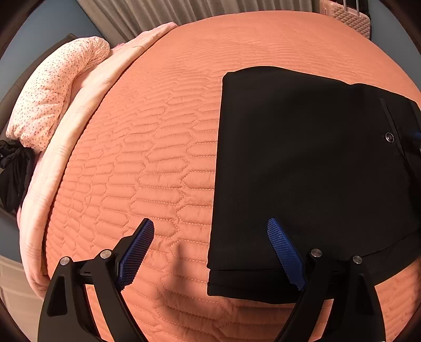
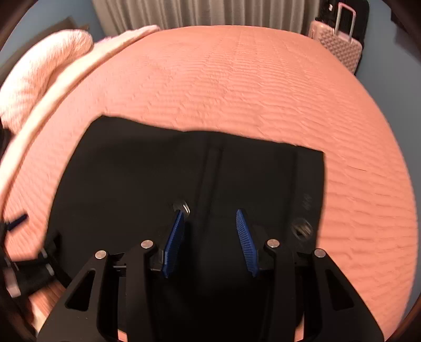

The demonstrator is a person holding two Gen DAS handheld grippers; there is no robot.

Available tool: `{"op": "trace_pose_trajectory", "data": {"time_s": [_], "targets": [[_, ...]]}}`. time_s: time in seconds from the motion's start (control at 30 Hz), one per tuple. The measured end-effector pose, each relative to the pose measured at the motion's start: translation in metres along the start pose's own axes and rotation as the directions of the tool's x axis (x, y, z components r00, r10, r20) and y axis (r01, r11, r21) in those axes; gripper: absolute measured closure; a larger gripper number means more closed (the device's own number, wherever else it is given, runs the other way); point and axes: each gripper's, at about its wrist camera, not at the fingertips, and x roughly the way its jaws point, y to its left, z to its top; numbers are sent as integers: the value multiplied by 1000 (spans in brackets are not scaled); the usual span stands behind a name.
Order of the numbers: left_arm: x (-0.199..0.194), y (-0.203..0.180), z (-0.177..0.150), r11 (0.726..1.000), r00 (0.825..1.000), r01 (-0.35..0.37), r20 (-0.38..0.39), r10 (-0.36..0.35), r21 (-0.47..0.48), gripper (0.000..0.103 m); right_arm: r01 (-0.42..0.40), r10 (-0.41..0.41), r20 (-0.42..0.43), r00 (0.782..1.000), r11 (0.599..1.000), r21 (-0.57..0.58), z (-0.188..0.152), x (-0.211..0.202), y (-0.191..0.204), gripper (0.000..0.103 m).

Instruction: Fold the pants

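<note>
Black pants (image 1: 302,157) lie folded flat on the orange quilted bedspread (image 1: 158,131), with a waist button (image 1: 389,137) at their right side. My left gripper (image 1: 210,223) hovers open and wide over their near left edge. One fingertip is above the bedspread and the other above the fabric, with nothing pinched. In the blurred right wrist view, my right gripper (image 2: 209,213) hangs over the waist end of the pants (image 2: 131,179). Its jaws stand partly apart by a button (image 2: 184,205), and no fabric shows between the pads.
A floral pink duvet (image 1: 52,92) and a pale pink blanket (image 1: 86,105) lie along the bed's left side, with dark clothing (image 1: 13,173) beyond. A pink suitcase (image 2: 339,44) stands by the curtain (image 2: 197,13) at the back right.
</note>
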Motion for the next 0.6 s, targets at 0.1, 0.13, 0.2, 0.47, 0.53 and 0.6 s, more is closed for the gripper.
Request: {"op": "trace_pose_trajectory", "data": {"time_s": [0.1,0.13,0.2,0.47,0.53,0.6], "targets": [[0,-1,2,1000,1000,-5,-2,5,1,17,21,-21,-5,1000,996,82,-24,-9,-37,62],[0,-1,2,1000,1000,-8,-1,8,3,17,21,-21,-5,1000,996,82,-24,-9,-37,62],[1,-2,2,1000,1000,-12,-1,12,4,17,21,-21,5,1000,993,117,-29,-17,-40,62],[2,-1,3,1000,1000,1,-11,0,5,17,37,-34,-16,999,981,192,-61,-34,-92,59],[2,1,4,1000,1000,7,-20,-7,-2,17,65,-64,-10,998,980,186,-65,-37,-99,42],[0,4,4,1000,1000,15,-27,-16,-10,17,11,-7,-13,1000,958,286,-78,-45,-125,40]]}}
